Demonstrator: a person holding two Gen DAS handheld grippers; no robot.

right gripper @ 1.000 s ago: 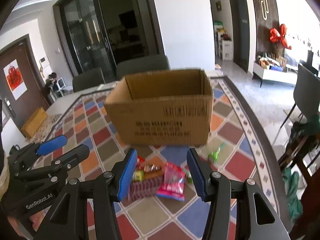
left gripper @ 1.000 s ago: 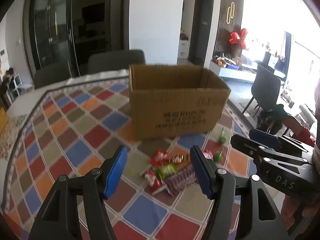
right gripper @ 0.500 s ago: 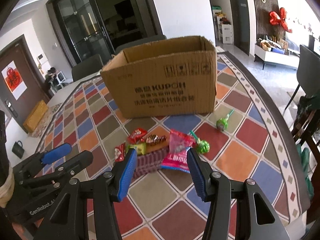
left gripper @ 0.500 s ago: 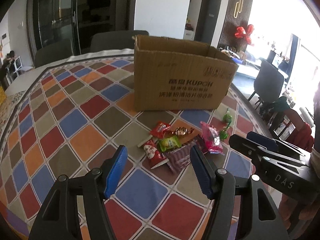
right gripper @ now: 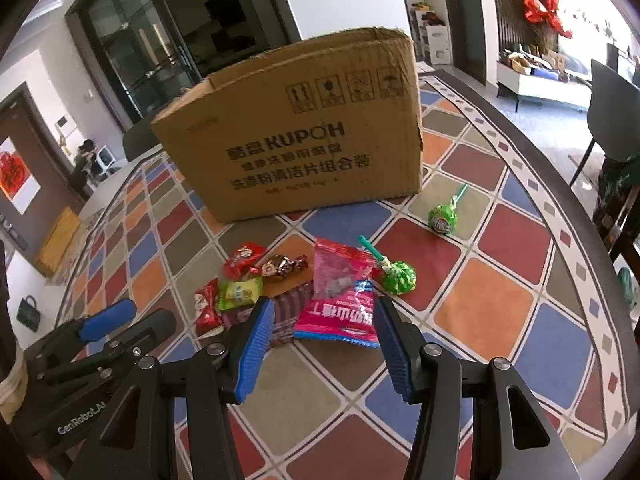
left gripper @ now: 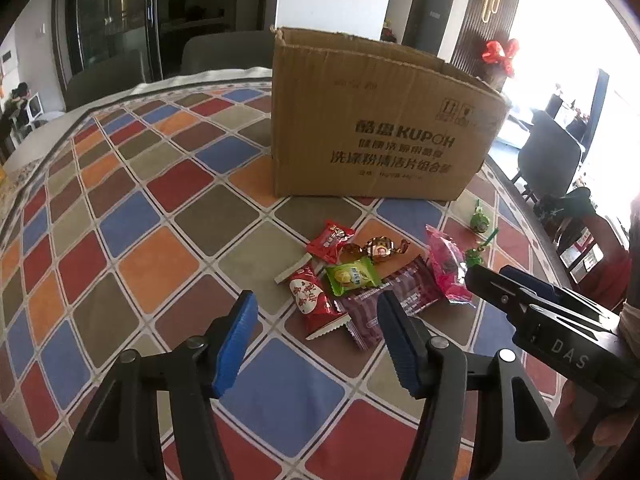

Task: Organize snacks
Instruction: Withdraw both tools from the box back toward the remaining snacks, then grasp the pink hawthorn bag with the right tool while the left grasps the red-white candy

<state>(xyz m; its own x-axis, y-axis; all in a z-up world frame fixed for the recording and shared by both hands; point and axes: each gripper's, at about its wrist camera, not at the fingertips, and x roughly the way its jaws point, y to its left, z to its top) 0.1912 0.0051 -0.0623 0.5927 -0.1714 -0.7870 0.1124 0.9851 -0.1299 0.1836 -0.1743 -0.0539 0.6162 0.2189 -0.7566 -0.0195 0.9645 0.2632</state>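
A heap of wrapped snacks lies on the checked tablecloth in front of an open cardboard box (left gripper: 380,128) (right gripper: 304,140). It includes a red packet (left gripper: 312,300), a green packet (left gripper: 352,276), a dark purple bar (left gripper: 400,300) and a pink bag (left gripper: 444,264) (right gripper: 340,300). Two green lollipops (right gripper: 398,276) (right gripper: 442,218) lie to the right. My left gripper (left gripper: 316,300) hovers just short of the red packet, its jaws closing with nothing between them. My right gripper (right gripper: 323,306) is open over the near edge of the pink bag, apart from it.
The round table's edge (right gripper: 592,240) curves close on the right, with dark chairs (left gripper: 552,148) beyond it. More chairs stand behind the box. Each gripper shows at the side of the other's view, the left gripper (right gripper: 120,320) and the right gripper (left gripper: 520,292) close together.
Both grippers have sunk toward the table and tilted further down. The snack heap now lies nearer the fingertips, and the box's inside has dropped out of sight.
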